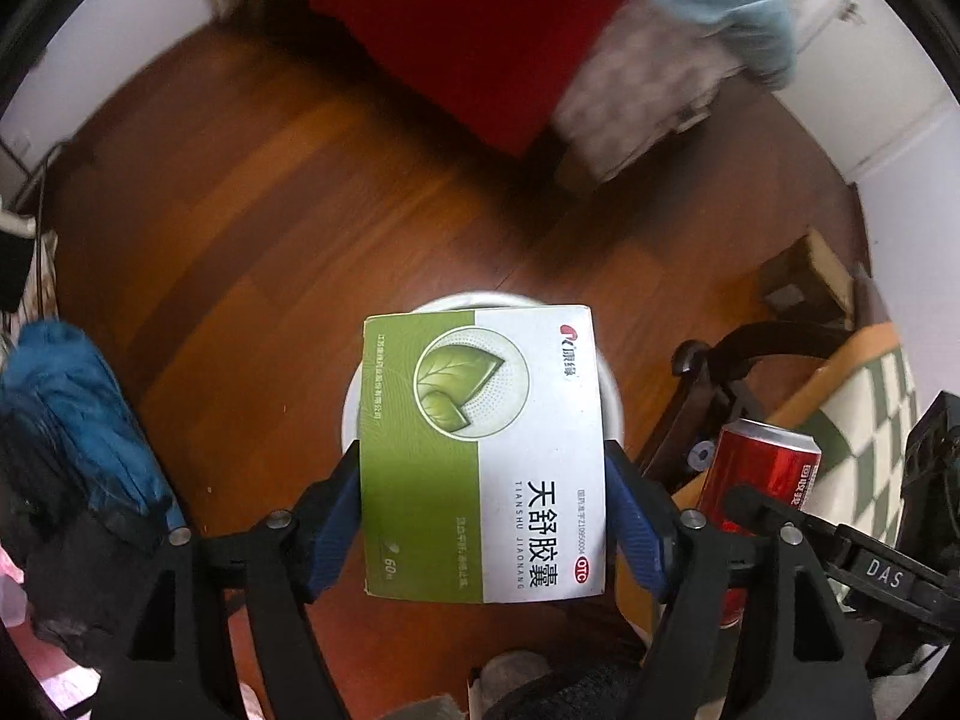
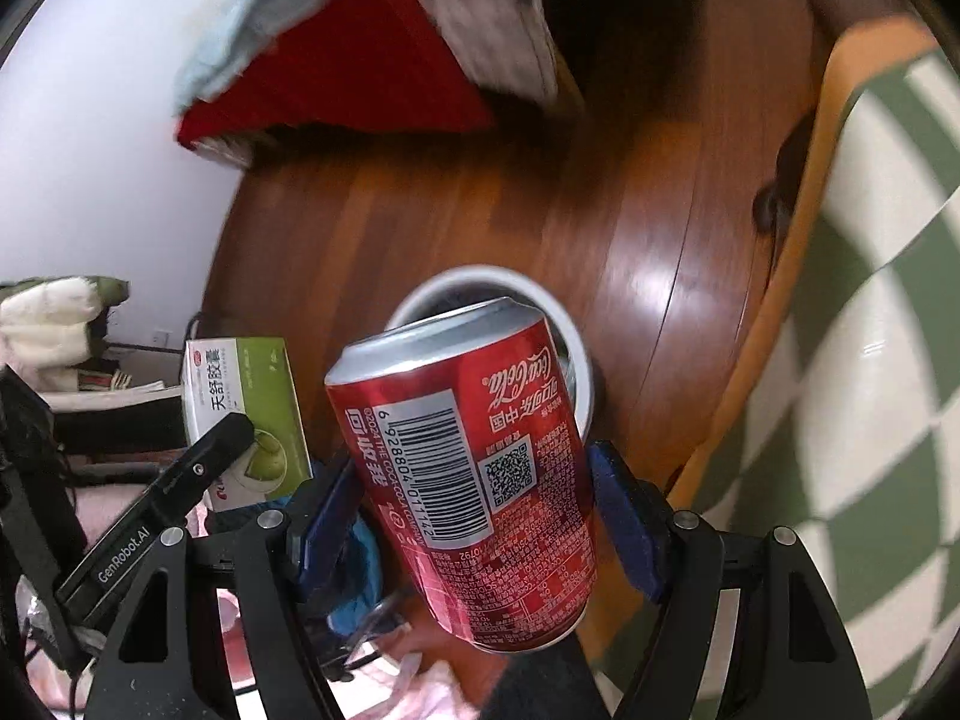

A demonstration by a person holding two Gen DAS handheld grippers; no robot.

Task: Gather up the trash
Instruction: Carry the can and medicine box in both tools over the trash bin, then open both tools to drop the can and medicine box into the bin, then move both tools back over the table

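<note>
Sitting between the left gripper's [image 1: 483, 516] blue pads is a flat green-and-white cardboard medicine box [image 1: 480, 456], above a round white bin [image 1: 612, 396] on the wooden floor. The right gripper [image 2: 474, 516] clamps a red aluminium cola can [image 2: 468, 480] over the same bin, its contents hidden.

Open wooden floor [image 1: 270, 228] around white bin [image 2: 558, 324]; red bedding [image 1: 456, 42] beyond; checkered rug [image 2: 870, 360] alongside

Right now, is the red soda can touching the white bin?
Apart. The right wrist view shows the red can held in the right gripper, above the white bin on the floor.
</note>
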